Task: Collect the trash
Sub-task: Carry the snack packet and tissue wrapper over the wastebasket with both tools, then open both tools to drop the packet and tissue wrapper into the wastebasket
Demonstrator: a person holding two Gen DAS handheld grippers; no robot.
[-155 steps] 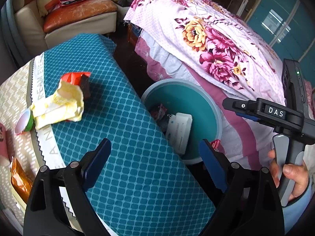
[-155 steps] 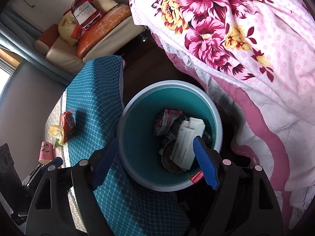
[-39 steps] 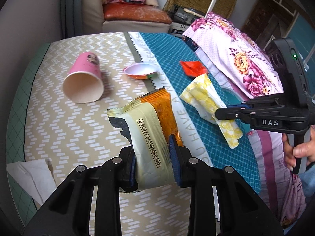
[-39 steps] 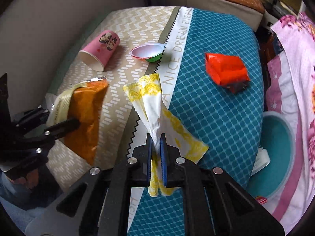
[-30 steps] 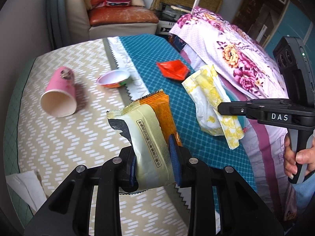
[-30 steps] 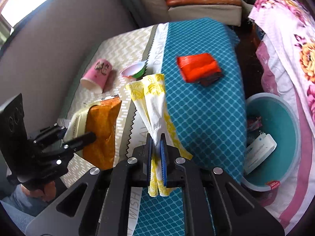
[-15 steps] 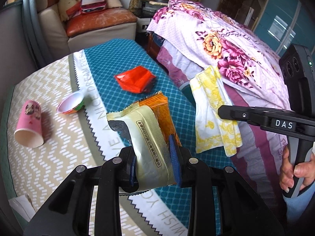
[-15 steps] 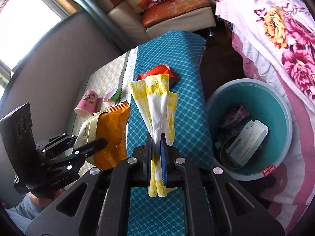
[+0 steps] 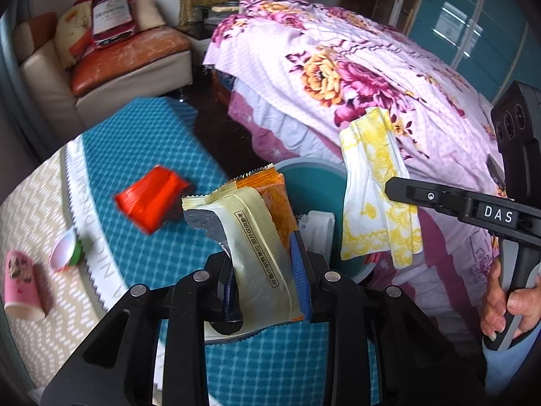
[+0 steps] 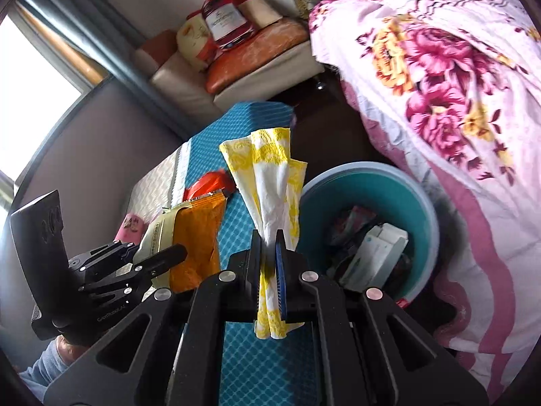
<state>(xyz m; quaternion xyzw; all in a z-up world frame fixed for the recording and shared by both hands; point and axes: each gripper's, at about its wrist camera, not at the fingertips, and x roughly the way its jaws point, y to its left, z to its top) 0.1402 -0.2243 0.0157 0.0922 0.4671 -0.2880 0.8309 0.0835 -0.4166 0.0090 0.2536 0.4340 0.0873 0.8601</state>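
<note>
The round teal plastic bin (image 10: 419, 203) stands on the dark floor between the table and the bed, at about three o'clock in the right wrist view. Inside it lie a white flat carton (image 10: 375, 257) and crumpled dark and reddish wrappers (image 10: 351, 220).

The left gripper (image 9: 263, 270) is clamped on an orange and cream foil snack packet (image 9: 260, 237), held upright with the bin's rim just behind it at one o'clock. The right gripper (image 10: 269, 260) has its fingers pressed together on a yellow-and-white patterned paper napkin (image 10: 270, 182), which fans upward at twelve o'clock, beside the bin's left rim.

On the teal and beige cloth-covered table (image 9: 142, 155) remain a crumpled red wrapper (image 9: 152, 199) at ten o'clock in the left view, a small white-lined cup lid (image 9: 66, 250) and a pink paper cup (image 9: 20, 284) on its side at nine o'clock. The floral pink bedspread (image 9: 355, 77) fills the upper right, close against the bin. A cream sofa with an orange cushion (image 9: 125, 57) sits at eleven o'clock.
</note>
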